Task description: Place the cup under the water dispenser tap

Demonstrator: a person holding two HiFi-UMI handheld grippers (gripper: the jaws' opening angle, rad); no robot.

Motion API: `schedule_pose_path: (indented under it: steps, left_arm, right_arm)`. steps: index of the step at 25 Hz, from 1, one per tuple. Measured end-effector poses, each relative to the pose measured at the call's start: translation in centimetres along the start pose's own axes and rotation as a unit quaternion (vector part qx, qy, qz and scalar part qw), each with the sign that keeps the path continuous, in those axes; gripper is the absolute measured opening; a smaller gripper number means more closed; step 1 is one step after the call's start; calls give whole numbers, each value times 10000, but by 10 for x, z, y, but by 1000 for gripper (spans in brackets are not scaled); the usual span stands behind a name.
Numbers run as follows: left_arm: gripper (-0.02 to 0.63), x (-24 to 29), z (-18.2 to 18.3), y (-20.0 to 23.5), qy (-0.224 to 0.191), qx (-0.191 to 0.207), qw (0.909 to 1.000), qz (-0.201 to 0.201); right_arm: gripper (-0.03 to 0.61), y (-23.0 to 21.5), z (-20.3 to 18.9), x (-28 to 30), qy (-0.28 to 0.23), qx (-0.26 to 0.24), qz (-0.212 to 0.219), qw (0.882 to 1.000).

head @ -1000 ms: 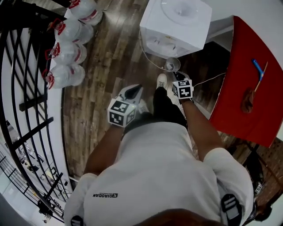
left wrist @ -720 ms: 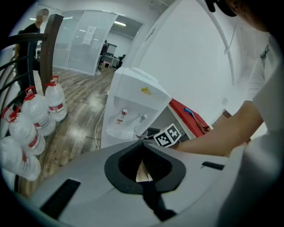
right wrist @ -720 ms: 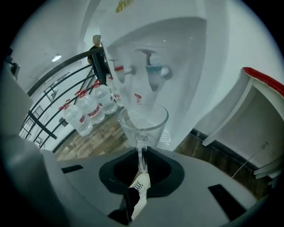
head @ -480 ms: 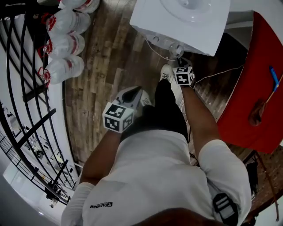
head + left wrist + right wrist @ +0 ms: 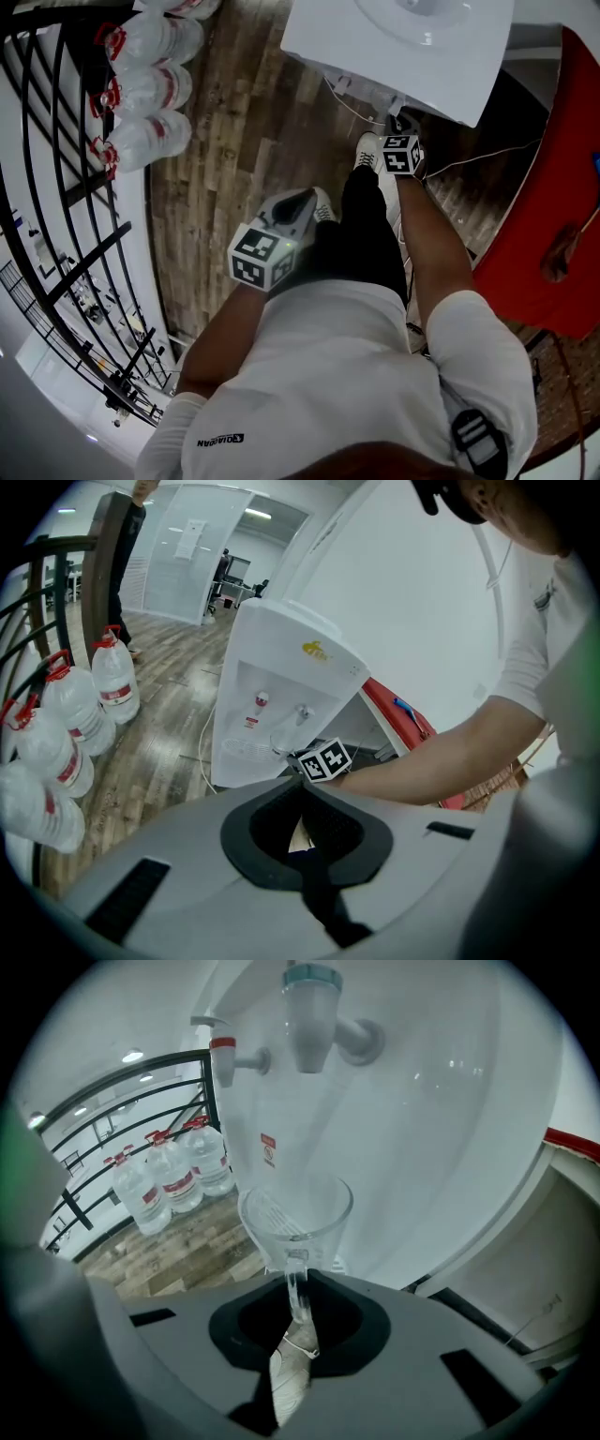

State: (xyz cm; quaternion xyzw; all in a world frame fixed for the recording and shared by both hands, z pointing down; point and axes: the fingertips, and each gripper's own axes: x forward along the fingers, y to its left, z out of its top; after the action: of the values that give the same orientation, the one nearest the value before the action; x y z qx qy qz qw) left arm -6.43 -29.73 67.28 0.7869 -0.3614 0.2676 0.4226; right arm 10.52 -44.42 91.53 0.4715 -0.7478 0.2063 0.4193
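Note:
In the right gripper view a clear plastic cup (image 5: 295,1208) stands upright in the dispenser's alcove, directly below the blue-capped tap (image 5: 312,1012). My right gripper (image 5: 298,1296) is shut on the cup's near wall. A red-capped tap (image 5: 225,1058) hangs to the left. From the head view the white water dispenser (image 5: 403,47) fills the top, and my right gripper (image 5: 401,141) reaches under its front edge, which hides most of the cup. My left gripper (image 5: 292,204) hangs back by my waist, shut and holding nothing. Its own view shows the dispenser (image 5: 281,696) and the cup (image 5: 286,740) ahead.
Several large water bottles (image 5: 141,94) lie along a black railing (image 5: 56,234) at the left. A red table (image 5: 553,187) stands to the right of the dispenser. A white cable (image 5: 487,159) trails over the wooden floor near my white shoe (image 5: 367,150).
My right gripper has carried the cup forward, from in front of the dispenser to under its overhang. I have stepped closer. The left gripper has stayed near my waist.

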Motion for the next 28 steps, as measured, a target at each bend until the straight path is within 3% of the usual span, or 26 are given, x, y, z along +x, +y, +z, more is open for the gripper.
schedule_pose_path:
  steps: [11, 14, 19, 28]
  left_arm:
    - [-3, -3, 8, -1, -181, -32, 9998, -23]
    - [-3, -7, 8, -2, -181, -26, 9998, -32]
    - [-3, -14, 11, -2, -196, 33, 9998, -44]
    - [-3, -27, 23, 1, -388, 90, 9992, -41]
  right_arm:
    - [46, -10, -6, 11, 452, -257, 126, 9986]
    - [48, -7, -5, 9, 492, -185, 157, 9985]
    - [114, -6, -10, 3, 594, -25, 114, 9982]
    - [124, -15, -23, -21, 697, 508, -65, 9962]
